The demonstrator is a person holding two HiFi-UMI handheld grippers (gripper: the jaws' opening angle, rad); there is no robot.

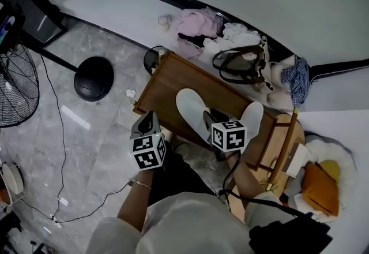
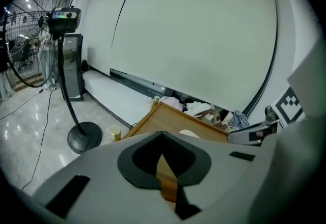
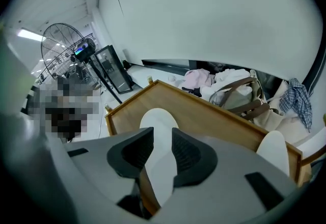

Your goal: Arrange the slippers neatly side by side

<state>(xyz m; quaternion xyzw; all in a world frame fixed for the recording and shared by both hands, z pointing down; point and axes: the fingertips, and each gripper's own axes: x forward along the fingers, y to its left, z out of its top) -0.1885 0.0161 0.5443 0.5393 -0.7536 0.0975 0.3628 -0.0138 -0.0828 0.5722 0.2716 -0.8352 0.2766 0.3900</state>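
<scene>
Spotter: Floor on the left, grey marble floor [image 1: 86,126], lies open except for the fan's round black base [image 1: 94,78].

Holder: And the left gripper [image 2: 162,136]?

Spotter: Closed on nothing, tips meeting, at the near left corner of the low wooden table with a raised rim [image 1: 151,82].

Holder: The slippers?

Spotter: Both are on the tabletop, well apart. The long white slipper [image 1: 190,109] lies mid-table, and the second white slipper [image 1: 252,123] sits by the right rim. Bare wood runs between them.

Holder: Right gripper [image 3: 163,134]?

Spotter: It is over the near end of the mid-table slipper with its jaws parted. The slipper shows through the gap, and the pads are not pressing on it.

Holder: The far edge?

Spotter: Crowded. A pile of pink and white clothes [image 1: 199,25] and a brown-handled bag [image 1: 241,63] lie right against it.
</scene>
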